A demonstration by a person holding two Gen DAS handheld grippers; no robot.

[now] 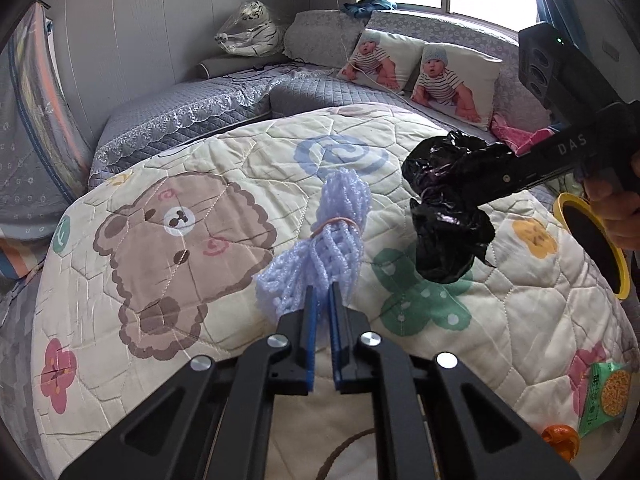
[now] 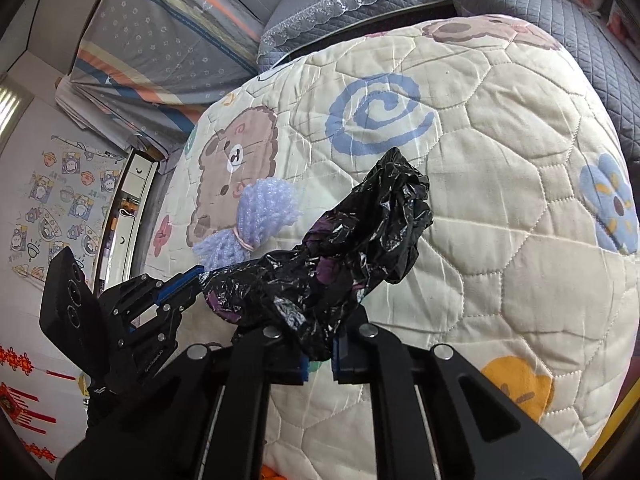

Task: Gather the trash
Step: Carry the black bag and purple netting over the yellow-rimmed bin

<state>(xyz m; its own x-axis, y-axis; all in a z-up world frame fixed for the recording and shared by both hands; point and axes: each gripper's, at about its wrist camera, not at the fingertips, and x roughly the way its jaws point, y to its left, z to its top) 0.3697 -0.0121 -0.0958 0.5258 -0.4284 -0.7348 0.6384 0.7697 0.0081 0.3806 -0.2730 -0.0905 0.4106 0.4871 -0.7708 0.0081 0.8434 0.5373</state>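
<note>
While aloft over quilted bed (image 1: pixel 400 152) | left gripper (image 1: pixel 324 294) fingers pinching lilac foam-net bundle (image 1: pixel 332 232) | right gripper (image 2: pixel 320 356) fingers clamping crumpled black plastic bag (image 2: pixel 340 248) | risk: bag unopened, net may miss, drop.

A cream quilted bedspread (image 1: pixel 248 160) printed with a brown bear, blue spiral, green and pink flowers covers the bed; a green snack packet (image 1: pixel 606 398) lies flat near its right edge, an orange round object (image 1: pixel 560 440) just beside it; grey quilted cushioned seating (image 1: pixel 192 108) borders the far side.
</note>
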